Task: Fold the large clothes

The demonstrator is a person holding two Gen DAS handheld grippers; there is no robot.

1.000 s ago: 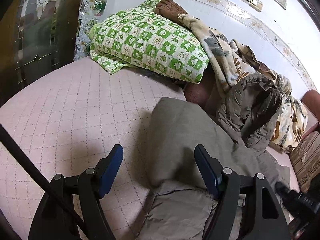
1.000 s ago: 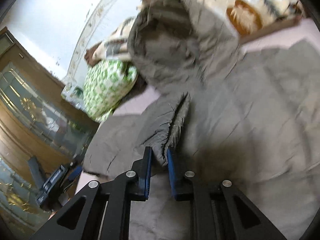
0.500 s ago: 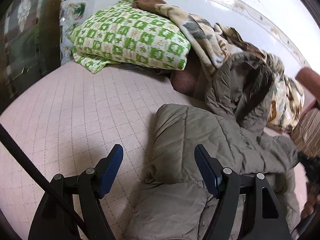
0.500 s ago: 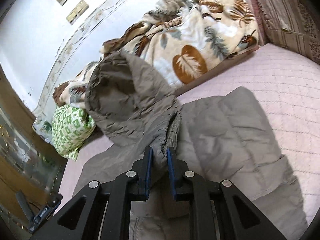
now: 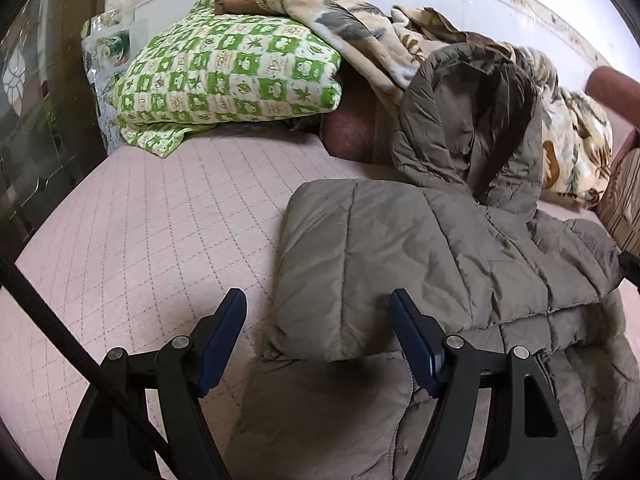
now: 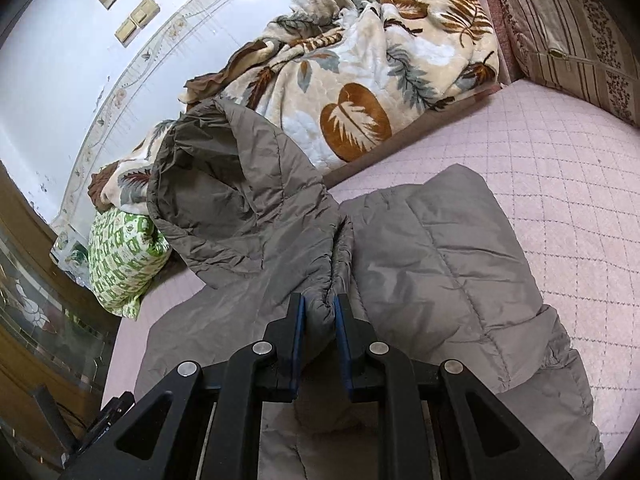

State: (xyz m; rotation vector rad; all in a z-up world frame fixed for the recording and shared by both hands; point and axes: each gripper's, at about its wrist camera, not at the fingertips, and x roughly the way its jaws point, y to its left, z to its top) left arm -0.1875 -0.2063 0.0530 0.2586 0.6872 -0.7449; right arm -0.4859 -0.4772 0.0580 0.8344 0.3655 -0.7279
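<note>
A grey-brown padded hooded jacket lies on the pink quilted bed, with its left side folded over the body. My left gripper is open and empty, just above the folded edge. My right gripper is shut on a bunched fold of the jacket at the collar, below the hood. The hood stands up against the bedding behind it.
A green-and-white checked pillow lies at the bed's far left. A leaf-patterned blanket is heaped along the white wall. A striped cushion stands at the right. A dark wooden glazed door borders the bed's left.
The right gripper carried the jacket's collar fold across to the right and the panel settled flat. The left gripper stayed open and the folded left side came nearer.
</note>
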